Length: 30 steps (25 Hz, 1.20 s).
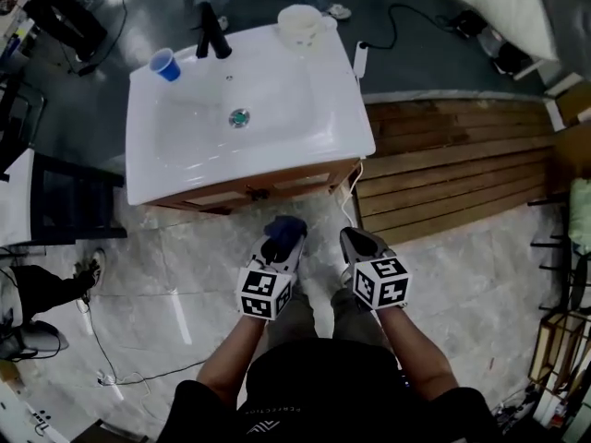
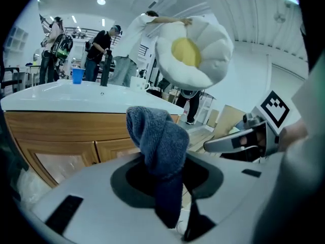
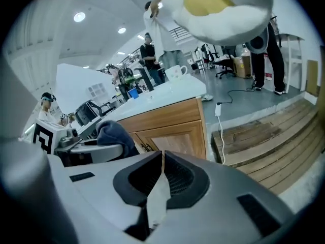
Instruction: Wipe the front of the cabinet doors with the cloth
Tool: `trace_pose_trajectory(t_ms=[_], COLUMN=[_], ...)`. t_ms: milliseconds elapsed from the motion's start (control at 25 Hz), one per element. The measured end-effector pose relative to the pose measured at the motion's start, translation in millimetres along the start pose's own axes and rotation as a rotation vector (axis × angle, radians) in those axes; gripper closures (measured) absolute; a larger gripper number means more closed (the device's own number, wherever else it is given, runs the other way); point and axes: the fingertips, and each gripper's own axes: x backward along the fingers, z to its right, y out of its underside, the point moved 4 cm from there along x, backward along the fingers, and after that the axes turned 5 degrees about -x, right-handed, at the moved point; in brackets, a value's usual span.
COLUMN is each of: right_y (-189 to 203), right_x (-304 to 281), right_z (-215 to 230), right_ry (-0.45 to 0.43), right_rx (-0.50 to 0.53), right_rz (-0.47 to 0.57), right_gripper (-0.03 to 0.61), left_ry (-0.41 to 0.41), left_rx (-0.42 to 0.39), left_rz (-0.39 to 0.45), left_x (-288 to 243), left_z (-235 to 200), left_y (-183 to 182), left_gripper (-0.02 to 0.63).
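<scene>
Slippage is your main worry. The left tool point(image 1: 277, 245) is clamped on the blue cloth point(image 2: 155, 136), but the cloth stands up from the jaws in a loose bunch, with a tail hanging below them. I judge that a hard drag across the wood could pull it free. It could also fold back and let the bare jaw tips scrape the finish.

The cabinet doors point(image 3: 175, 139) are ahead of that tool and apart from the cloth, so no wiping contact is made yet. A white cable point(image 1: 349, 197) hangs down the cabinet's corner just ahead of your right tool point(image 1: 355, 243), and a wide stroke to that side could snag it. The blue cup point(image 1: 166, 65) and the white mug point(image 1: 299, 24) sit on the bench point(image 1: 277, 127), well beyond both tools. A heavy push on the doors might shake them, though that looks unlikely.

Your right tool's jaws are pressed together with nothing between them. Both bare forearms reach forward and down from your body, roughly parallel. The tools are side by side and near each other, with their marker cubes facing up and their tips aimed at the lower front of the cabinet. The right tool lines up roughly with the cabinet's right corner.
</scene>
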Motion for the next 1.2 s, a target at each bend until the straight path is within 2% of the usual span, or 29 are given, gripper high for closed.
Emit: trace_pose_trajectory(t_ms=[400, 1200], right_y=[-10, -12], right_x=[31, 61], right_z=[-28, -66], right_ry=[-0.03, -0.144], right_rx=[0.038, 0.125], right_rz=[0.034, 0.057], right_gripper=[0.537, 0.538], left_ry=[0.034, 0.017], left_rx=[-0.03, -0.033], left_rz=[0.047, 0.095], left_x=[44, 83], left_z=[24, 54], left_y=[-17, -26], left_gripper=[0.482, 0.482])
